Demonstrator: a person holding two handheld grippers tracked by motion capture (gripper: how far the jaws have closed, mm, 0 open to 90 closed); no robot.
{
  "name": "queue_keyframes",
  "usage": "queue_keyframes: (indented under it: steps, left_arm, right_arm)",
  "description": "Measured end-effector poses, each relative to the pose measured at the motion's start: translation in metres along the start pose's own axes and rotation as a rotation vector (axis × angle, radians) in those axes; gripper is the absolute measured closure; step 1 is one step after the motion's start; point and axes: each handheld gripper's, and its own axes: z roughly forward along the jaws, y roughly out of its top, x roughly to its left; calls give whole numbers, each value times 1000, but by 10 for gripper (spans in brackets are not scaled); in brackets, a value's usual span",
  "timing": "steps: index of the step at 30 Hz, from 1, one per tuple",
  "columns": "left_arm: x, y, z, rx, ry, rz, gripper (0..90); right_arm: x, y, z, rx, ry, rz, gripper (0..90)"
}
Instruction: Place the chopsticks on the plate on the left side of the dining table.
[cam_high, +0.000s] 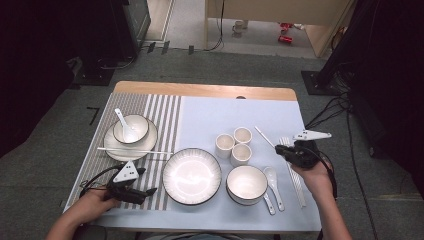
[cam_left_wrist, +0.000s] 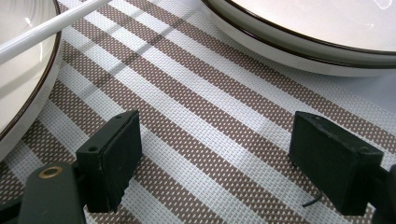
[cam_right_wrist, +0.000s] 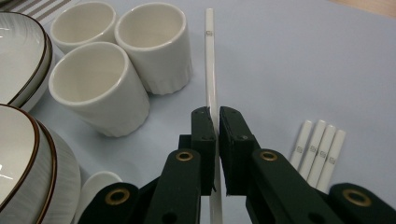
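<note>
1. Right gripper view: the right gripper (cam_right_wrist: 215, 122) has its two black jaws pressed together on a single white chopstick (cam_right_wrist: 210, 60). The stick runs forward from the jaws across the pale blue mat (cam_right_wrist: 289, 70). Its near end passes under the gripper body and is partly hidden.
2. Just left of the chopstick stand three white cups (cam_right_wrist: 100, 88) in a tight cluster, touching one another. Further left, a dark-rimmed bowl (cam_right_wrist: 23, 154) and the edge of a plate (cam_right_wrist: 18, 56) are cut off by the frame.
3. To the right of the jaws lie four more white chopsticks (cam_right_wrist: 317, 149) side by side; their near ends are hidden behind the gripper arm.
4. Left gripper view: the left gripper (cam_left_wrist: 215, 154) has its jaws set wide apart with nothing between them, low over the brown-and-white striped mat (cam_left_wrist: 196, 121). Whether the jaws touch the mat cannot be told.
5. Around it, a large dark-rimmed plate (cam_left_wrist: 299, 51) is cut off at the top right, and another plate (cam_left_wrist: 18, 93) with a white chopstick (cam_left_wrist: 46, 30) lying across it is cut off at the left.
6. High view: the left gripper (cam_high: 150, 191) sits at the near left of the table (cam_high: 200, 90), just left of the large plate (cam_high: 192, 176). The right gripper (cam_high: 278, 148) is at the right, beside the cups (cam_high: 234, 145). A bowl (cam_high: 247, 185) and two spoons (cam_high: 272, 187) lie near it.
</note>
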Motion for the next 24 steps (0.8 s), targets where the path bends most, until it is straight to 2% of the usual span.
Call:
queue_keyframes:
  steps: [10, 14, 20, 24]
  left_arm:
    - [0, 0, 0, 0, 0, 1, 171]
    - [0, 0, 0, 0, 0, 0, 171]
    - [0, 0, 0, 1, 0, 1, 171]
    - [0, 0, 0, 0, 1, 0, 171]
  right_arm:
    - [4, 13, -3, -9, 41, -15, 854]
    - [6, 19, -4, -15, 66, -30, 854]
    - [10, 26, -3, -16, 110, -28, 854]
    - [16, 30, -2, -8, 125, -51, 854]
